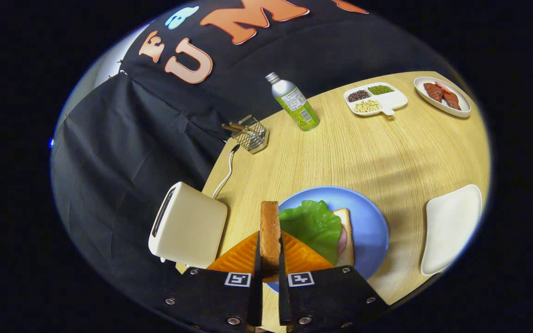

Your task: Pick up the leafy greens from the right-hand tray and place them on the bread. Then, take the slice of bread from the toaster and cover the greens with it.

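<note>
So the setup is a light wood-grain table (350, 152) with black cloth hanging behind it as the booth wall. Closest to the camera, the gripper (270, 259) has its two fingers nearly closed and pinching a slice of toasted bread (269, 233) edge-on, so you see the brown crust standing upright between them, both fingers pressed against its flat sides. Right beyond and slightly to the right of that slice sits a blue plate (370, 222) with the sandwich base on it: a bottom slice of bread (346, 231) with a bit of pink ham (341, 240) peeking out and the leafy greens (310, 224) lying flat on top, so the lettuce is already on the bread. The held slice is up over the near-left edge of the plate, not touching the greens as far as I can tell. To the left there's a cream toaster (188, 226) with its white cord (225, 171) running back across the table. On the right is a white tray (451, 226) with nothing on it. Further back: a small wire basket (250, 134) with some wooden-handled things in it, a silver and green bottle (293, 101), a divided white dish (375, 98) with three kinds of beans, and a white plate (442, 95) holding reddish meat pieces.
</note>
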{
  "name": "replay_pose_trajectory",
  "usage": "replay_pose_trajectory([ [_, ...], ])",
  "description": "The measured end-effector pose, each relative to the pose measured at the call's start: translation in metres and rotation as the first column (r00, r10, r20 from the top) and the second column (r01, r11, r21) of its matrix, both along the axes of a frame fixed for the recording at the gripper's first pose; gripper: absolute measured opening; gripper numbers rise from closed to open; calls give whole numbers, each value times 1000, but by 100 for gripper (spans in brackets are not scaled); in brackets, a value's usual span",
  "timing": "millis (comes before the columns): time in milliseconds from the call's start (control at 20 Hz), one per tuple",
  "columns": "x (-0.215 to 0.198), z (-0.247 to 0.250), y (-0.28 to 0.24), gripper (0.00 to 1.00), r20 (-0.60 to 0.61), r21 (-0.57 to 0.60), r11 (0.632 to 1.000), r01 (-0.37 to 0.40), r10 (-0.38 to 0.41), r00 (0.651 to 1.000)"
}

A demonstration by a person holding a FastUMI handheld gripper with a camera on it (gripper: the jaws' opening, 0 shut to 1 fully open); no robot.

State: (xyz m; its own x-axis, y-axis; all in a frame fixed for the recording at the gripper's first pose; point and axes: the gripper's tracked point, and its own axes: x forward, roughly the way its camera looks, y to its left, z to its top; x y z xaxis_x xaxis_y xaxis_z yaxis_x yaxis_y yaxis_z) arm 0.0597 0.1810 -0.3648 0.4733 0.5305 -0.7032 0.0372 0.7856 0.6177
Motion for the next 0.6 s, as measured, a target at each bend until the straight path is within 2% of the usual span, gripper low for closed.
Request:
replay_pose_trajectory([
  [200,2,-11,-21,15,15,-84,996,27,-26,1000],
  [450,0,-25,-30,15,26,-117,992,42,-39,999],
  [600,0,-34,-39,25,53,-178,983,38,-29,998],
])
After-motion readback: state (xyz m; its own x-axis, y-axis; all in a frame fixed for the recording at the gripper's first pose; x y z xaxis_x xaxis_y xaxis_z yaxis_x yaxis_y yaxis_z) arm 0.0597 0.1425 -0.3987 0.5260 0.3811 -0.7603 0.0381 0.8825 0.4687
